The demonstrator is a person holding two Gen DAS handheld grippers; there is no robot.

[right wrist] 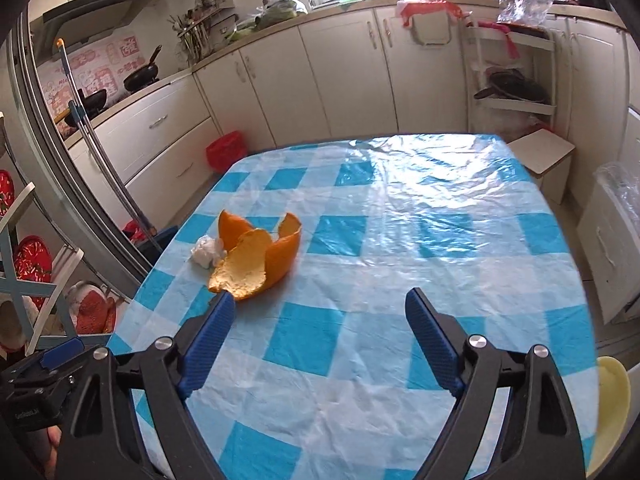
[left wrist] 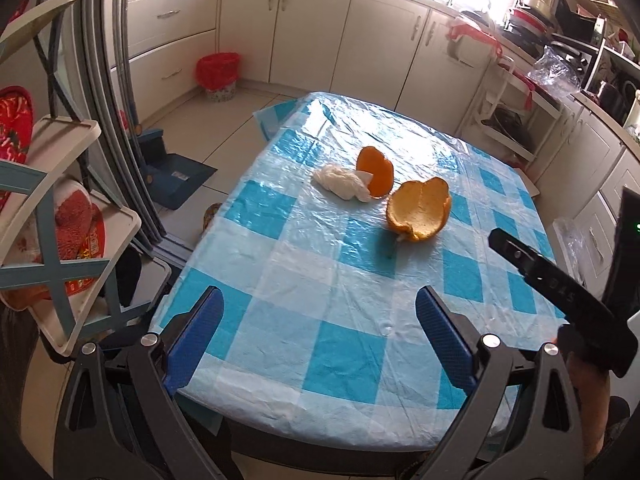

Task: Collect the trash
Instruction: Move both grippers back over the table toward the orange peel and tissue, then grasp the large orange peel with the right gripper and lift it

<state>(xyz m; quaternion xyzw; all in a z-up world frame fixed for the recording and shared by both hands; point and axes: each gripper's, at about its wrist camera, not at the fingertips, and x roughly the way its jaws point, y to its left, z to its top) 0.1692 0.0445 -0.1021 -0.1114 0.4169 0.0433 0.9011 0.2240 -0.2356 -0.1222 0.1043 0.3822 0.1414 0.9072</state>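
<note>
On the blue-and-white checked tablecloth (left wrist: 320,280) lie two pieces of orange peel, one large and cupped (left wrist: 420,208) and one smaller (left wrist: 375,174), with a crumpled white tissue (left wrist: 342,184) touching the smaller piece. My left gripper (left wrist: 320,300) hovers open over the near end of the table, well short of the trash, nothing between its blue pads. In the right wrist view the large peel (right wrist: 256,264) lies just beyond my left fingertip (right wrist: 224,304), with the tissue (right wrist: 206,254) behind it. My right gripper (right wrist: 320,300) is open and holds nothing.
A red-lined waste bin (left wrist: 218,74) stands on the floor by the cabinets, past the table's far left corner. A shelf rack (left wrist: 60,200) with red items is at the left. A small stool (right wrist: 544,160) and a white trolley (right wrist: 508,80) stand at the right.
</note>
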